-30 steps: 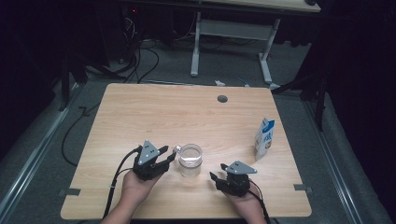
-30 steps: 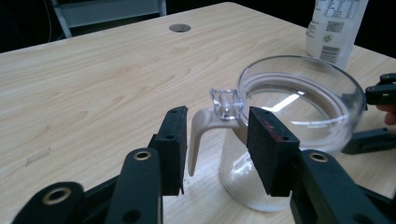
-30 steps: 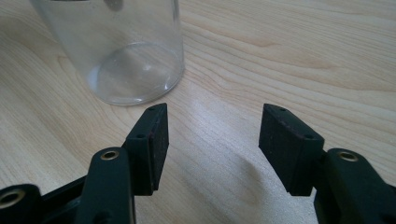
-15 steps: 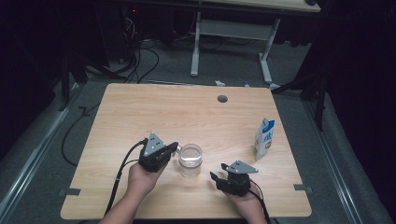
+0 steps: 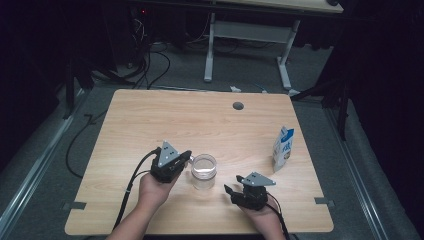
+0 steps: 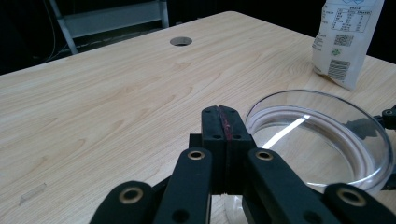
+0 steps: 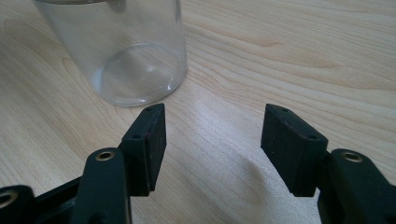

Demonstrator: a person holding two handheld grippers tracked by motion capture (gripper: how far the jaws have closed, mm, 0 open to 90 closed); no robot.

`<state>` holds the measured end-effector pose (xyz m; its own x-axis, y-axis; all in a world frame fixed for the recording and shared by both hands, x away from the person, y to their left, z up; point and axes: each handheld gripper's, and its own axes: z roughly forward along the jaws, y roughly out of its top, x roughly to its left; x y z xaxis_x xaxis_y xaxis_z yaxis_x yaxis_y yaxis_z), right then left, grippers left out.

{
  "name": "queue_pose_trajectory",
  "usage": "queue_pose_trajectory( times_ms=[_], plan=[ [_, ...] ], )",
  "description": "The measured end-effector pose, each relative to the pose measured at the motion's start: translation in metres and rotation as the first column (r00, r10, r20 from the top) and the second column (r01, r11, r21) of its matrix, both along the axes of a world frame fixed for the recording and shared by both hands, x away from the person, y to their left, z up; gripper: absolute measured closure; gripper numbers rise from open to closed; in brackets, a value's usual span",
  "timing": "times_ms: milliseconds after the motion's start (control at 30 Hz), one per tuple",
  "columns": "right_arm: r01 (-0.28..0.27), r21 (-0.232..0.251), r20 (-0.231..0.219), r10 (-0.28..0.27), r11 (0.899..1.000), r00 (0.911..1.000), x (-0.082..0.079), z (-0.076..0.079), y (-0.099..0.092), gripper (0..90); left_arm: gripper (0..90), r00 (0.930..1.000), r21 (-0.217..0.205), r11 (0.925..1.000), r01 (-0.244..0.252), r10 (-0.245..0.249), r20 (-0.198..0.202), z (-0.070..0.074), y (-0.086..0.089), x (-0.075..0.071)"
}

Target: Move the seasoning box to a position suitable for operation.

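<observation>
A clear, empty glass jar (image 5: 204,171) stands upright on the wooden table (image 5: 150,125), near its front edge. My left gripper (image 5: 186,158) is at the jar's left side, at rim height. In the left gripper view its jaws (image 6: 223,123) are pressed together with nothing between them, and the jar's rim (image 6: 322,140) lies just to their right. My right gripper (image 5: 230,192) rests low on the table, to the right of the jar and nearer the front. Its jaws (image 7: 212,140) stand open over bare wood, with the jar (image 7: 116,51) a short way ahead and to the left.
A white and blue carton (image 5: 283,148) stands upright near the table's right edge; it is also in the left gripper view (image 6: 348,39). A round cable hole (image 5: 238,106) sits at the table's far middle. Cables trail off the front left edge.
The left gripper's jaws, spread a second ago, have closed together, and the hand has shifted slightly toward the jar. The right gripper and the jar have stayed put.
</observation>
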<state>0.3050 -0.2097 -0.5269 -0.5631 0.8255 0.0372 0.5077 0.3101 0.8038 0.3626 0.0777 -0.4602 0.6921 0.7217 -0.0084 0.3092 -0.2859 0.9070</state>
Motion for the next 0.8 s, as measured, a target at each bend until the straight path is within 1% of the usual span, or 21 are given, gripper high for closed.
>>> queue_pose_trajectory(
  times_ms=[267, 367, 467, 533, 600, 667, 700, 767, 800],
  plan=[
    [-0.008, 0.001, 0.001, 0.008, 1.000, 1.0000, -0.001, 0.000, 0.001, 41.3, 90.0, 1.0000, -0.004, 1.0000, -0.003, 0.003, 0.007, -0.001, 0.000, -0.001],
    [-0.013, 0.008, 0.009, 0.013, 1.000, 0.9999, -0.001, 0.002, 0.002, 43.5, 90.0, 1.0000, -0.008, 0.9999, -0.007, 0.007, 0.007, -0.001, 0.000, -0.001],
    [-0.015, 0.008, 0.028, 0.015, 1.000, 0.9995, -0.003, 0.006, 0.004, 44.2, 90.0, 0.9999, -0.008, 0.9999, -0.007, 0.007, 0.010, -0.002, 0.000, -0.001],
    [-0.019, -0.001, 0.056, 0.019, 1.000, 0.9982, -0.004, 0.011, 0.008, 44.8, 90.0, 0.9999, -0.013, 0.9999, -0.009, 0.010, 0.012, -0.002, 0.000, -0.002],
    [-0.015, -0.013, 0.075, 0.016, 1.000, 0.9970, -0.003, 0.015, 0.010, 45.3, 90.0, 0.9999, -0.013, 0.9999, -0.010, 0.010, 0.013, -0.002, 0.000, -0.002],
    [-0.013, 0.003, 0.082, 0.013, 1.000, 0.9965, 0.000, 0.020, 0.012, 48.1, 90.0, 0.9998, -0.011, 0.9999, -0.009, 0.010, 0.016, -0.002, 0.000, -0.002],
    [-0.014, 0.014, 0.091, 0.013, 1.000, 0.9958, 0.002, 0.026, 0.012, 49.6, 90.0, 0.9998, -0.004, 1.0000, -0.007, 0.007, 0.021, -0.002, 0.000, -0.002],
    [-0.003, 0.017, 0.115, 0.001, 1.000, 0.9934, 0.006, 0.036, 0.013, 50.5, 90.0, 0.9997, -0.002, 1.0000, -0.006, 0.006, 0.025, -0.002, 0.000, -0.003],
    [-0.001, 0.024, 0.120, -0.002, 1.000, 0.9928, 0.010, 0.041, 0.012, 51.1, 90.0, 0.9996, 0.001, 1.0000, -0.005, 0.005, 0.028, -0.003, 0.000, -0.003]
  ],
)
